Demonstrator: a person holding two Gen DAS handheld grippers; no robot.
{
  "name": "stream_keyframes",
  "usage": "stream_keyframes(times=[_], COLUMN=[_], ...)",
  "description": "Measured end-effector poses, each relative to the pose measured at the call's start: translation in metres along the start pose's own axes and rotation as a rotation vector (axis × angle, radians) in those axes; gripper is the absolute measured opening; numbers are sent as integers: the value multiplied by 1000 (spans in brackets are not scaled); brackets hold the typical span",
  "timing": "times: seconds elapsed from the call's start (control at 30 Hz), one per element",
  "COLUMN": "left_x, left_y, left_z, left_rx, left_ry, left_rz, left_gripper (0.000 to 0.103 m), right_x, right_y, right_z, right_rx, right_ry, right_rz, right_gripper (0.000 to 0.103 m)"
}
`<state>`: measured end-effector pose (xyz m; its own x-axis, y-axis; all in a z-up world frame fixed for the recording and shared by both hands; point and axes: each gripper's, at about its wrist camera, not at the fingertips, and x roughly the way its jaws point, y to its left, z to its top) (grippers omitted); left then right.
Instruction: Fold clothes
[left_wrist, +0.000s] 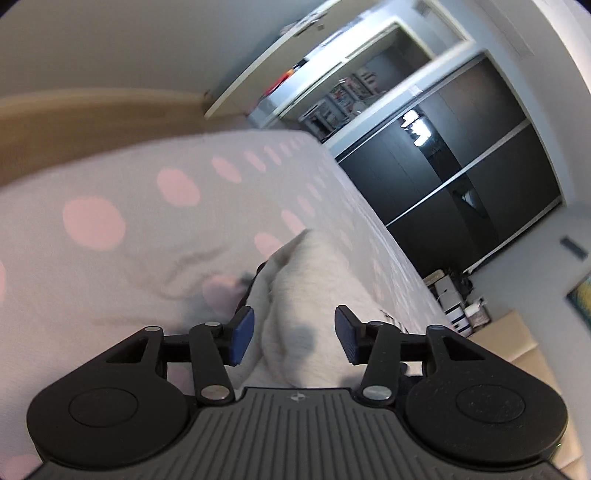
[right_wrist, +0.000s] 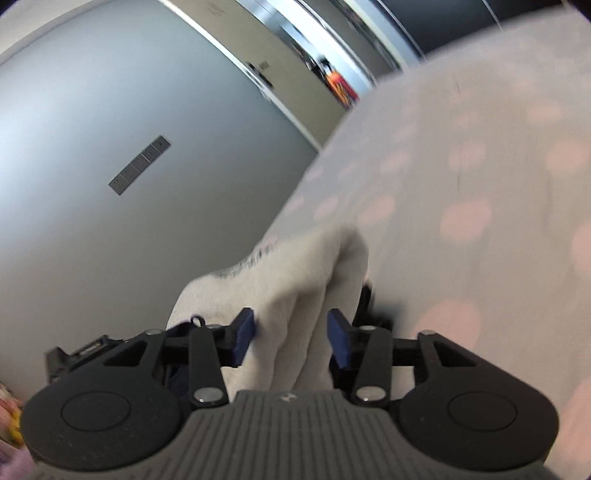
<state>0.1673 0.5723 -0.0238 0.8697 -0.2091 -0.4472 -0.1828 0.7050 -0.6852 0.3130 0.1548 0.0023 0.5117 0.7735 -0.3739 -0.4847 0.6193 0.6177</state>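
Seemingly, the folding is only partly done. Nearest in the left wrist view, the left gripper (left_wrist: 294, 338) is seen with its blue pads (left_wrist: 242, 335) set wide apart, and a bunched ridge of pale cloth (left_wrist: 314, 295) runs up between them without being pinched. Whether either pad touches the cloth cannot be told through the blur. In the right wrist view the right gripper (right_wrist: 291, 341) is likewise spread wide, and a draped fold of the same pale cloth (right_wrist: 291, 288) hangs between its pads (right_wrist: 245, 336); the left pad appears to lie against the fabric, but no clamping is shown.

The cloth is judged to be gathered and doubled over rather than laid flat: thick rounded creases are seen, and one corner is pointed away from the left gripper. No neat rectangle is visible, so flattening, squaring and at least one more fold are taken to remain. A little dark print or stitching is seen along its far edge in the right view, too blurred to read. The fabric looks soft, thick and off-white, and it is likely to slump when released.

Beneath and beyond it, the bed (left_wrist: 129, 206), covered in a pale sheet with pink dots, carries the cloth near its edge. Farther off, a dark wardrobe (left_wrist: 461, 166) is seen in the left view and a grey wall (right_wrist: 92, 110) in the right.
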Motion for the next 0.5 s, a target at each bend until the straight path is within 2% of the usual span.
stream_keyframes(times=[0.03,0.13,0.23,0.33,0.5], left_x=[-4,-10,-2,7,20], left_y=[-8,-32,-49,-45,-31], left_z=[-2,-8,-15,-22,-32], left_rx=[27,107,201,201,188], left_ry=[-4,-10,29,57,107], left_rz=[-7,-13,66,124,185], left_gripper=[30,26,23,21,12], right_x=[-3,-9,3,20,39], right_y=[8,32,53,56,47], right_z=[1,2,-12,-31,-61], right_rx=[-42,-165,-258,-272,-274], right_ry=[-11,-32,5,53,100], right_rz=[7,27,28,-8,-45], right_gripper=[28,23,23,22,22])
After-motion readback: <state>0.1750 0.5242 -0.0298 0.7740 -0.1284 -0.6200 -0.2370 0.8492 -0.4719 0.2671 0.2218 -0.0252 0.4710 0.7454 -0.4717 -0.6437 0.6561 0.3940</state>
